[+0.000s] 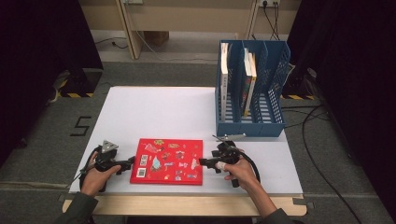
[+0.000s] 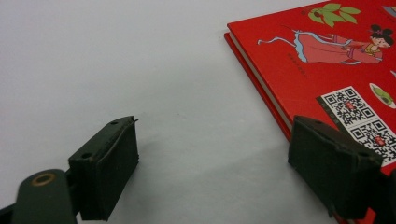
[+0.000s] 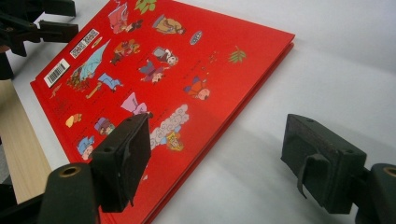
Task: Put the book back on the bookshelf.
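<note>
From the high view, your left gripper (image 1: 130, 162) sits at the left edge of the red book (image 1: 168, 161) and your right gripper (image 1: 203, 162) at its right edge, both pointing inward along the white table (image 1: 154, 109). The book lies flat between them, with the blue file rack (image 1: 252, 86) beyond your right gripper, already holding a few upright books.

In the left gripper view, your jaws stand wide apart and grip nothing. The book's corner lies just ahead of the right-hand jaw, its cover partly behind that jaw, while the other jaw hangs over bare table. Shift the gripper sideways toward the book, so the edge sits squarely between the pads before you close.

In the right gripper view, your jaws are also wide and empty. One jaw hovers over the cover, the other over the table beside the book's edge (image 3: 243, 102). I judge the step to be lifting the book for the rack, so turn the wrist until one pad can slide under the cover edge, get a deep bite, and close both grippers evenly so the book rises level
</note>
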`<state>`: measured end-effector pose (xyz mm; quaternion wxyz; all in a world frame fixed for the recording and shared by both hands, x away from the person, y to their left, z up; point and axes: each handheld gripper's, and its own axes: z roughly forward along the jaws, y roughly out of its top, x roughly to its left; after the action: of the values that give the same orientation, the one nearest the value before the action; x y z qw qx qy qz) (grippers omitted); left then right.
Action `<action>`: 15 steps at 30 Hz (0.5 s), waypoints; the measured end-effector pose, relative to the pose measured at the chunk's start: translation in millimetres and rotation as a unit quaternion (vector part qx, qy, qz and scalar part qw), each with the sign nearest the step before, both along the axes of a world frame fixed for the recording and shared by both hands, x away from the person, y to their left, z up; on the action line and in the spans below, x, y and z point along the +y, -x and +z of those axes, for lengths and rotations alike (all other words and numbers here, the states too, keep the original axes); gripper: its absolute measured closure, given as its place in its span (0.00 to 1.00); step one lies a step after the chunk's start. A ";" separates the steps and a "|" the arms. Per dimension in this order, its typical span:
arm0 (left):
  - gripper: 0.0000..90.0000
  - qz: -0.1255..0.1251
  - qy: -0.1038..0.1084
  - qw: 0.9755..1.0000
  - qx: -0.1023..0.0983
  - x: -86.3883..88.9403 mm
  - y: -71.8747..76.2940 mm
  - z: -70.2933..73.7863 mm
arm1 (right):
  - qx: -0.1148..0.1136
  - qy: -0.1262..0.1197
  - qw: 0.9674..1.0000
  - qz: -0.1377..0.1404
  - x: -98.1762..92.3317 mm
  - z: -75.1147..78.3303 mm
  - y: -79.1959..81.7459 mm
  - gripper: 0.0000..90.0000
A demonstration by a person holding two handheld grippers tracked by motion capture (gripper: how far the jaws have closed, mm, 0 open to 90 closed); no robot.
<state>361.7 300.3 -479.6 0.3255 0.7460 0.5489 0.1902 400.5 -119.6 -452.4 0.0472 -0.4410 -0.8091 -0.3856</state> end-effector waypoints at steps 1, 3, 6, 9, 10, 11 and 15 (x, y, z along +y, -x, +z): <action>0.17 0.000 0.000 1.000 0.000 -0.1 0.0 0.1 | 0.001 0.000 1.000 0.000 1.0 -0.7 0.2 0.27; 0.18 -0.001 -0.001 1.000 0.000 -0.1 0.0 0.2 | 0.004 0.002 1.000 0.001 2.6 -2.0 0.5 0.27; 0.19 -0.002 0.001 1.000 0.002 -0.3 0.3 0.4 | 0.004 0.003 1.000 0.004 5.4 -4.2 1.0 0.27; 0.20 -0.003 0.001 1.000 0.002 -0.4 0.3 0.4 | 0.006 0.005 1.000 0.003 8.8 -6.1 1.5 0.28; 0.20 -0.003 0.000 1.000 0.002 -0.4 0.4 0.5 | 0.007 0.004 1.000 0.001 9.9 -6.7 1.7 0.28; 0.20 -0.004 0.000 1.000 0.002 -0.4 0.5 0.6 | 0.007 0.004 1.000 0.001 10.9 -7.4 1.8 0.28; 0.22 -0.006 0.001 1.000 0.002 -0.7 0.6 0.6 | 0.004 0.004 1.000 -0.005 15.3 -9.2 2.8 0.28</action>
<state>361.1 299.6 -479.0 0.3259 0.7495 0.5453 0.1865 397.6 -104.4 -461.6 0.0472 -0.4466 -0.8084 -0.3806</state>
